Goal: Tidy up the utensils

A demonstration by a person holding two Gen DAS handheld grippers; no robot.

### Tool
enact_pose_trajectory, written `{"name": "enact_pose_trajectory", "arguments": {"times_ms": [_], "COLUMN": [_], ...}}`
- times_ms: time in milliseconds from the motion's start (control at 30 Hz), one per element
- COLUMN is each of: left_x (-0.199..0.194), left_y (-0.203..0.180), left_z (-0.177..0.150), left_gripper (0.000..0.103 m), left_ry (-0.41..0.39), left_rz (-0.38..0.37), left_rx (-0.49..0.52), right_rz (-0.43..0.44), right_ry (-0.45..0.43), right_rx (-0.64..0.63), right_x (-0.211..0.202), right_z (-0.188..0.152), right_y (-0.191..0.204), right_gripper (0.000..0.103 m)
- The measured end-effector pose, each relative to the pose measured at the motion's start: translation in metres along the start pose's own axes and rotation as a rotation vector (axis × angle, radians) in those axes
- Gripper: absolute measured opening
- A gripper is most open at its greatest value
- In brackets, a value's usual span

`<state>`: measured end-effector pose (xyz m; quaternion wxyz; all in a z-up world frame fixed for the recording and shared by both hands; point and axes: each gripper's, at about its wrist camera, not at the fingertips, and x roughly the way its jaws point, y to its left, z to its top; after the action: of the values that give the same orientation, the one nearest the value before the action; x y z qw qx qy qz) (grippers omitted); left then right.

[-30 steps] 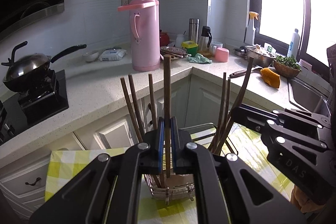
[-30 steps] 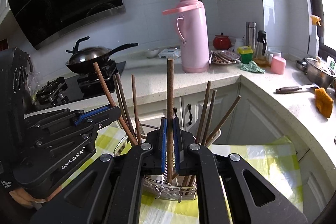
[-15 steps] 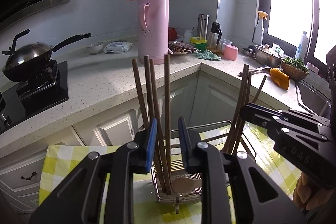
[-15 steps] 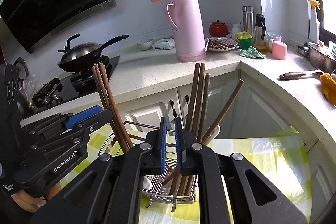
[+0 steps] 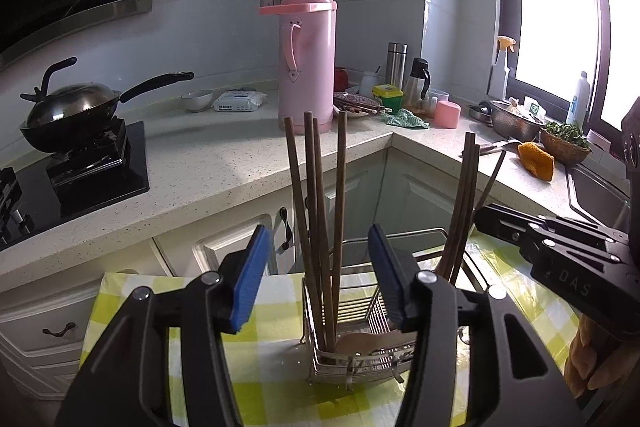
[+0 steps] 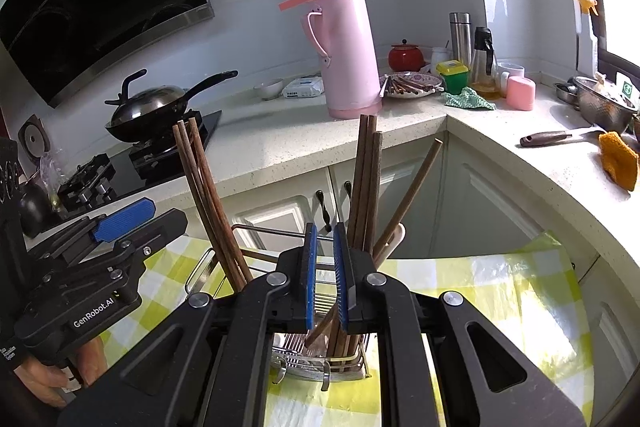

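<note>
A steel wire utensil rack [image 5: 360, 355] stands on a yellow-checked cloth [image 5: 132, 311]. Several brown chopsticks [image 5: 316, 207] stand upright in its left compartment and several more [image 5: 460, 215] lean in its right one. My left gripper [image 5: 316, 275] is wide open and empty, its jaws either side of the left bundle. My right gripper [image 6: 325, 275] is above the rack [image 6: 320, 363], its blue pads slightly apart and holding nothing. A pale spoon [image 6: 394, 239] leans among the right chopsticks [image 6: 366, 187].
A pink thermos [image 5: 306, 55] stands on the speckled counter [image 5: 224, 163]. A wok [image 5: 72, 111] sits on the stove at left. A plate of chopsticks [image 6: 408, 83], bottles, a pink cup and a metal bowl [image 6: 600, 103] crowd the corner. An orange sponge [image 5: 536, 159] lies by the sink.
Both grippers let go of their chopsticks, which dropped into the rack. The left jaws have opened wide; the right jaws have parted slightly. Both grippers have pulled back.
</note>
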<state>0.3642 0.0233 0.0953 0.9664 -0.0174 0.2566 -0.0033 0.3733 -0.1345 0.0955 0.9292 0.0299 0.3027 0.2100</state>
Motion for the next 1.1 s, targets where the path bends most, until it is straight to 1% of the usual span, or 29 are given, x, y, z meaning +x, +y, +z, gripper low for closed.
{"name": "enact_pose_trajectory", "arguments": {"times_ms": [67,100,133,167,233,267,300,533,633,733,767,867,967,1033,1100], "left_x": [-0.006,-0.009,-0.013,-0.017,-0.024,-0.028,-0.031,-0.057,-0.073,-0.094,-0.099,-0.114,-0.127,-0.134,-0.139], "left_y": [0.001,0.002,0.003,0.004,0.006,0.007,0.007,0.002,0.003,0.000,-0.001,-0.006,-0.013,-0.016,-0.019], "left_z": [-0.003,-0.005,-0.006,-0.007,-0.011,-0.013,-0.015,-0.027,-0.031,-0.036,-0.037,-0.042,-0.051,-0.058,-0.066], "left_gripper": [0.062,0.069,0.073,0.075,0.081,0.082,0.084,0.093,0.098,0.098,0.098,0.098,0.098,0.098,0.098], "left_ry": [-0.015,-0.025,-0.033,-0.038,-0.046,-0.050,-0.055,-0.092,-0.126,-0.162,-0.169,-0.164,-0.178,-0.176,-0.174], "left_rz": [0.015,0.025,0.032,0.038,0.042,0.047,0.052,0.082,0.088,0.101,0.105,0.088,0.104,0.093,0.106], "left_rx": [-0.007,-0.012,-0.018,-0.025,-0.036,-0.038,-0.037,0.002,0.004,0.015,0.020,0.052,0.062,0.067,0.072], "right_rz": [-0.009,-0.014,-0.022,-0.029,-0.040,-0.046,-0.051,-0.083,-0.089,-0.100,-0.104,-0.108,-0.117,-0.114,-0.111], "right_ry": [0.000,-0.002,-0.004,-0.006,-0.017,-0.027,-0.042,-0.069,-0.089,-0.123,-0.133,-0.164,-0.174,-0.180,-0.181], "right_rx": [-0.003,-0.006,-0.012,-0.017,-0.021,-0.021,-0.024,-0.077,-0.071,-0.080,-0.081,-0.079,-0.089,-0.096,-0.102], "right_x": [-0.004,-0.006,-0.009,-0.012,-0.019,-0.023,-0.028,-0.052,-0.064,-0.079,-0.085,-0.100,-0.112,-0.120,-0.127], "right_z": [-0.003,-0.004,-0.006,-0.008,-0.012,-0.014,-0.017,-0.034,-0.039,-0.045,-0.048,-0.056,-0.064,-0.071,-0.076], "right_y": [0.000,0.000,0.000,0.000,0.001,0.001,0.002,0.009,0.009,0.012,0.013,0.015,0.018,0.019,0.019], "right_gripper": [0.012,0.012,0.012,0.013,0.030,0.052,0.066,0.066,0.070,0.075,0.079,0.084,0.085,0.085,0.085]}}
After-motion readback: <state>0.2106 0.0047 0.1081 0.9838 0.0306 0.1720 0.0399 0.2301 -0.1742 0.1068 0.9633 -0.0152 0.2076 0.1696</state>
